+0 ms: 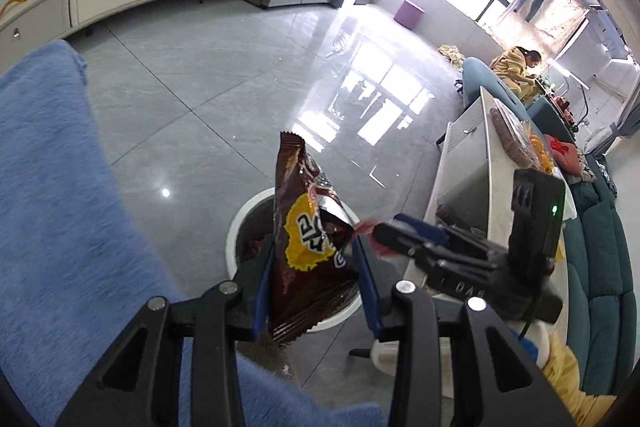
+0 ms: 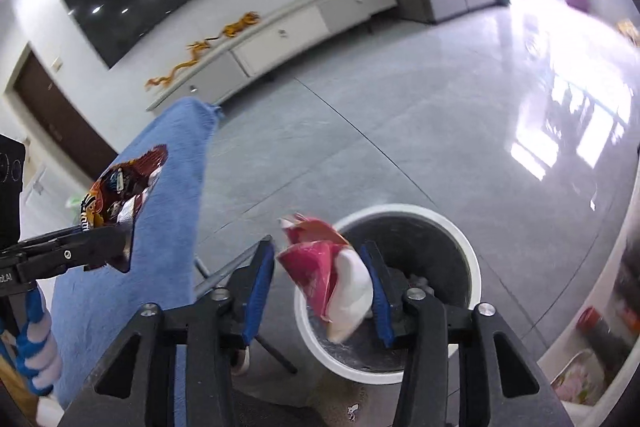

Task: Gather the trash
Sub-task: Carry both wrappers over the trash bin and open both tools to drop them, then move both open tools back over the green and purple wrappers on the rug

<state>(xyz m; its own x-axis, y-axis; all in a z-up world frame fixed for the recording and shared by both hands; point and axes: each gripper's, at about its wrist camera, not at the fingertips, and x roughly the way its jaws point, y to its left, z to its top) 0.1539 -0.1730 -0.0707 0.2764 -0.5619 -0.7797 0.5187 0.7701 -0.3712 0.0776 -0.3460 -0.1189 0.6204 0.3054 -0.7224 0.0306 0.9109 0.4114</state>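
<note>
My left gripper (image 1: 314, 259) is shut on a brown snack wrapper (image 1: 308, 243) with a yellow logo, held above the white-rimmed round trash bin (image 1: 236, 227) on the floor. My right gripper (image 2: 322, 275) has its jaws wide apart; a red and white wrapper (image 2: 328, 275) sits between them, blurred, over the bin (image 2: 460, 231). I cannot tell if the wrapper still touches a pad. The right gripper shows in the left wrist view (image 1: 384, 231) beside the bin. The left gripper with the brown wrapper (image 2: 116, 187) shows at the left of the right wrist view.
A blue cloth (image 1: 52, 187) drapes over something at the left, close to the bin. A white table (image 1: 496, 163) with snacks and clutter stands at the right, a teal sofa (image 1: 600, 267) beyond it. A white TV cabinet (image 2: 280, 31) lines the far wall across grey tiles.
</note>
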